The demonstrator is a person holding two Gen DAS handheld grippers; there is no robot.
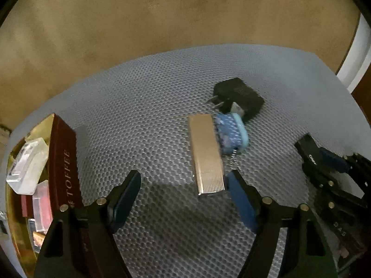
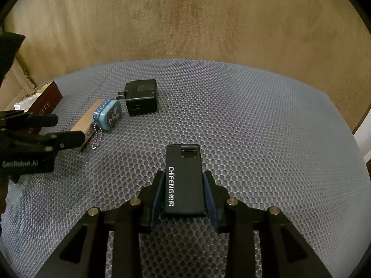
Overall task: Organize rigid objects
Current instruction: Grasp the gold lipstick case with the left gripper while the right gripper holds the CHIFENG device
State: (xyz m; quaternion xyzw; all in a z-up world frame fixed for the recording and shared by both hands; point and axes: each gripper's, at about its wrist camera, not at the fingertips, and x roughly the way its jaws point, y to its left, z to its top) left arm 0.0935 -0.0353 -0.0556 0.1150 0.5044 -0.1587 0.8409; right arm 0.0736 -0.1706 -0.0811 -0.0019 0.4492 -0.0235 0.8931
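Right gripper (image 2: pixel 183 185) pinches a flat black lighter (image 2: pixel 184 180), white "CHIFENG" lettering, hinged cap forward. Left gripper (image 1: pixel 185 185) spread wide, one finger beside a gold metal case (image 1: pixel 205 153) mid-mat (image 1: pixel 139 115).
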